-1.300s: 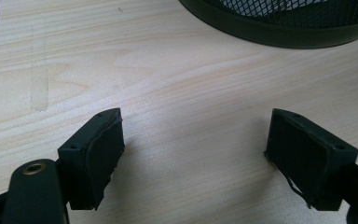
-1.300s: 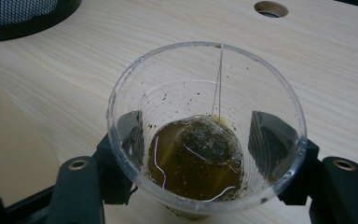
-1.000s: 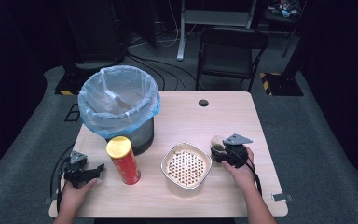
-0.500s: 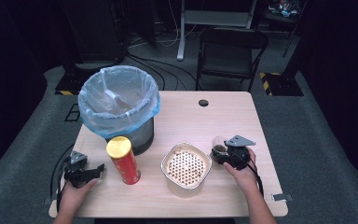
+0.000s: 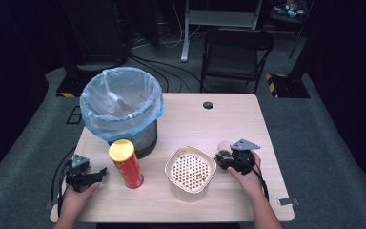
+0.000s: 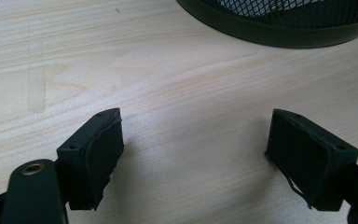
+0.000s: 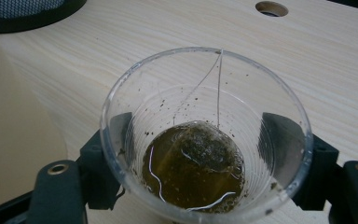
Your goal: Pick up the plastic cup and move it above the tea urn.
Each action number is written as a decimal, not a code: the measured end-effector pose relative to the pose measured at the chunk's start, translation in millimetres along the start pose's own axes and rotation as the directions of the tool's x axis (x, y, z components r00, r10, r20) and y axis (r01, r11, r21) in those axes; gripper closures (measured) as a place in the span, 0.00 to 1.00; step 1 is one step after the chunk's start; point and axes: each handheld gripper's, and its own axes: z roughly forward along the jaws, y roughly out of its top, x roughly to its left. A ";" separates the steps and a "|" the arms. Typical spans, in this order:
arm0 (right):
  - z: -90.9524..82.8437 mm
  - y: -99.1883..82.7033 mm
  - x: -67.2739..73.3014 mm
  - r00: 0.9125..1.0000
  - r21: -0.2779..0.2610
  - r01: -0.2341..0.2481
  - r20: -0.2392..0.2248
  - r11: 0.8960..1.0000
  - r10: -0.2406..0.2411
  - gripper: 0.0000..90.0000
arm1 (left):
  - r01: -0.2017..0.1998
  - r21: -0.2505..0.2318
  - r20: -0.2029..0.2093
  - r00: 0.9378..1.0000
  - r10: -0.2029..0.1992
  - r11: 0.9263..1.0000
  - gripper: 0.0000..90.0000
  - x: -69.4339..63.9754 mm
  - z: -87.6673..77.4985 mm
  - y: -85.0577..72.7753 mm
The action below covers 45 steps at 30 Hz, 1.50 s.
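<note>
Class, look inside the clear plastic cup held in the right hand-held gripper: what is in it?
In the clear cup, a wet tea bag sits in brown liquid, its string reaching the rim. Anything beneath the bag is hidden.

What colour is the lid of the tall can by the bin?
Yellow-gold, on a red can; the high view shows it best.

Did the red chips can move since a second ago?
No. The red chips can stands in the same spot, just in front of the bin, left of the strainer bowl.
</note>
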 end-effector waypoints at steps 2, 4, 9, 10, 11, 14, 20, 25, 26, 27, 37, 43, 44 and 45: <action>2.7 0.8 0.8 1.000 0.002 -0.005 0.001 1.000 0.005 0.28 | -0.001 0.001 0.000 1.000 0.001 1.000 0.20 0.1 -0.1 0.0; 5.3 1.3 2.5 1.000 0.008 0.004 0.003 1.000 -0.005 0.27 | -0.001 0.001 0.000 1.000 0.001 1.000 0.20 0.0 0.0 0.0; 8.0 3.7 5.9 1.000 0.006 0.015 0.008 1.000 -0.015 0.31 | 0.000 0.000 0.000 1.000 0.000 1.000 0.20 0.0 0.0 0.0; 8.2 3.9 6.9 1.000 0.006 0.013 0.010 1.000 -0.013 0.31 | -0.001 0.001 0.000 1.000 0.001 1.000 0.20 0.1 0.0 0.0; 8.1 4.2 6.9 1.000 0.004 0.028 0.008 1.000 -0.028 0.32 | 0.000 0.000 0.000 1.000 0.000 1.000 0.20 0.0 0.0 0.0; 7.6 4.3 7.5 0.999 0.005 0.032 0.005 0.999 -0.032 0.32 | -0.001 0.001 0.000 1.000 0.001 1.000 0.20 0.0 0.0 0.0; 5.1 4.0 6.6 1.000 0.006 0.021 0.006 1.000 -0.021 0.30 | 0.000 0.000 0.000 1.000 0.000 1.000 0.20 0.0 0.0 0.0; 1.2 4.2 5.1 1.000 0.001 0.023 -0.006 1.000 -0.023 0.31 | 0.000 0.000 0.000 1.000 0.000 1.000 0.20 0.0 0.0 0.0; 0.9 4.1 4.8 1.000 0.004 0.023 -0.008 1.000 -0.023 0.31 | 0.000 0.000 0.000 1.000 0.000 1.000 0.20 0.0 0.0 0.0; 0.7 4.0 4.9 1.000 0.006 0.021 -0.007 1.000 -0.021 0.31 | -0.001 0.001 0.000 1.000 0.001 1.000 0.20 0.0 0.0 0.0; -2.5 5.5 4.7 0.999 0.042 0.051 -0.012 0.998 -0.051 0.35 | -0.001 0.001 0.000 1.000 0.001 1.000 0.20 0.0 0.0 0.0; -5.7 4.5 0.6 0.998 0.067 0.050 -0.026 0.997 -0.048 0.36 | -0.005 -0.002 -0.002 1.000 0.005 1.000 0.20 0.1 0.1 0.1; -5.9 4.5 -1.0 0.999 0.071 0.043 -0.030 0.997 -0.041 0.36 | -0.006 -0.001 -0.001 1.000 0.006 1.000 0.20 0.1 0.1 0.1; -6.3 4.4 -1.9 0.999 0.078 0.035 -0.034 0.996 -0.033 0.36 | -0.007 -0.001 -0.001 1.000 0.007 1.000 0.20 0.1 0.0 0.1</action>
